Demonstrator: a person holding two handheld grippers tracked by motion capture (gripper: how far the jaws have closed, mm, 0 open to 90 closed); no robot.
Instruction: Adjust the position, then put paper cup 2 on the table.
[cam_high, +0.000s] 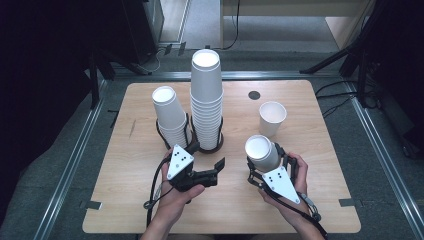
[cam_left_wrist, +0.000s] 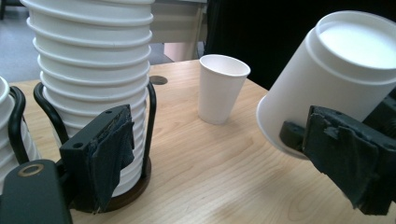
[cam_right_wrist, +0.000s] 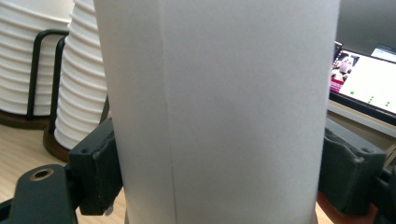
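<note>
Now, lower right, our right hand-held gripper (cam_high: 266, 161) clamps an upside-down paper cup (cam_high: 261, 152); our left hand-held gripper (cam_high: 210, 161) stands apart, empty.

In the right gripper view the held paper cup (cam_right_wrist: 219, 112) runs off the top and bottom edges, so neither its rim nor its base shows, and it hides most of the table behind it. The screen (cam_right_wrist: 369, 91) at the right is cut by the edge and its content is too small to read. In the left gripper view the tall cup stack (cam_left_wrist: 93, 70) is cropped at the top, and the short stack (cam_left_wrist: 5, 126) is cut by the left edge
</note>
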